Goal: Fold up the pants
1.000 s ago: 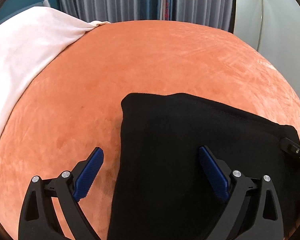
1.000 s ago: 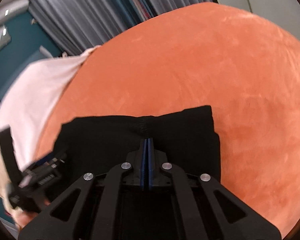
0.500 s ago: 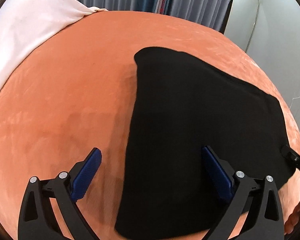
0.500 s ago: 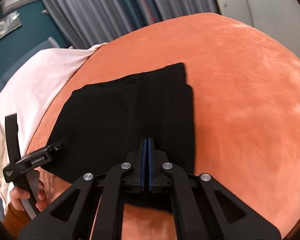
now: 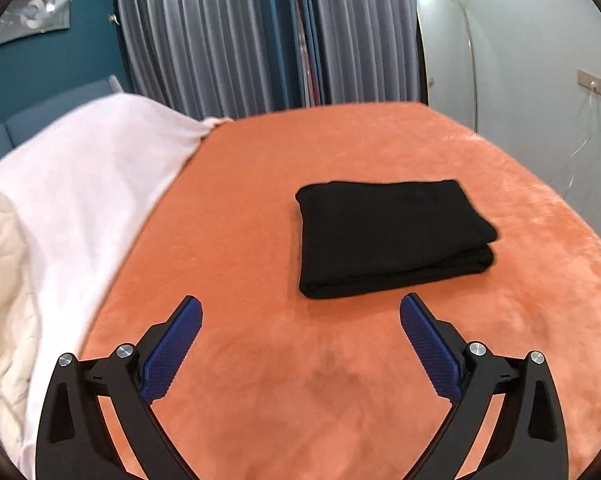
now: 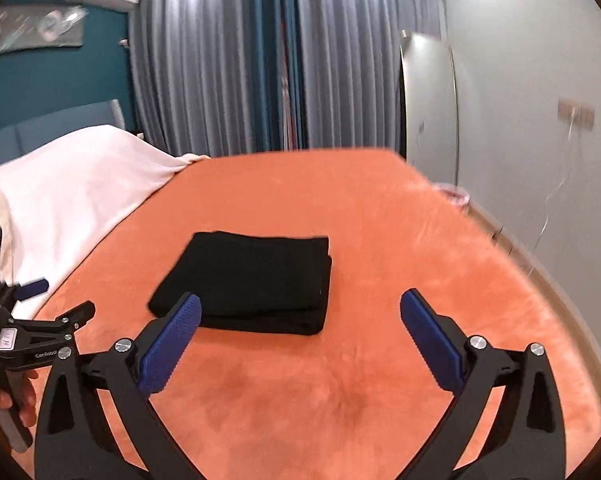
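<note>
Orange velvet bedspread (image 5: 260,380) bearing the folded black pants (image 5: 388,236) near its middle, apparently in several layers, with left gripper (image 5: 300,324) spread wide and right gripper (image 6: 300,320) opening, both empty and apart, suggesting folding is complete.

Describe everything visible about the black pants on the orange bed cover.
The black pants are folded into a compact, roughly rectangular stack of several layers, with rounded fold edges at the near side. The fabric looks soft, matte and plain. The stack lies flat on the orange bed cover, clear of the white blanket. Neither claw touches it.
</note>
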`<move>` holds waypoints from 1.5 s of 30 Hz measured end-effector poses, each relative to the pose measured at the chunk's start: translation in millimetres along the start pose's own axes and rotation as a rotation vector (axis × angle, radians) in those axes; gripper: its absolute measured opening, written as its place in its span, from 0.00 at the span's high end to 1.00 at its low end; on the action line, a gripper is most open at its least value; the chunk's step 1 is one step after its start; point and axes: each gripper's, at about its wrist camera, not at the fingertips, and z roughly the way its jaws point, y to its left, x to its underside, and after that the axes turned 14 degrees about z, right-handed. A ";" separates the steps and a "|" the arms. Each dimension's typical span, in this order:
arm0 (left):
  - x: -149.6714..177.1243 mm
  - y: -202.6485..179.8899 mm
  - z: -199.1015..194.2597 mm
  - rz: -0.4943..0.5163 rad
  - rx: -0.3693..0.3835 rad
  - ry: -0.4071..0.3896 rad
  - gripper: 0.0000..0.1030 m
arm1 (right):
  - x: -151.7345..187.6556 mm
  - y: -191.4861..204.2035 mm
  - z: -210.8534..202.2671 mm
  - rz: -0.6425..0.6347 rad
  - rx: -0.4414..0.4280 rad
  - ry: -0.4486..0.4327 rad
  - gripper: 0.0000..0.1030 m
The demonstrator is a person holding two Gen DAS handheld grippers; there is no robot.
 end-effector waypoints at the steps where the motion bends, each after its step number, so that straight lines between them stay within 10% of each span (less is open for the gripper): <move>1: 2.1 -1.4 -16.0 -0.004 -0.002 -0.008 0.05 | 3.0 5.4 -16.5 -0.008 -0.006 -0.011 0.05; 10: 30.6 -13.7 -98.5 -0.050 -0.050 -0.097 0.05 | 42.6 3.2 -57.5 0.008 -0.046 -0.036 0.05; 20: 43.4 -13.1 -47.0 -0.111 -0.033 -0.101 0.05 | 43.2 0.0 -24.3 0.009 0.060 -0.144 0.05; 45: 53.8 -37.4 -12.5 -0.046 0.029 -0.033 0.05 | 81.3 -0.3 5.0 -0.022 0.076 -0.031 0.05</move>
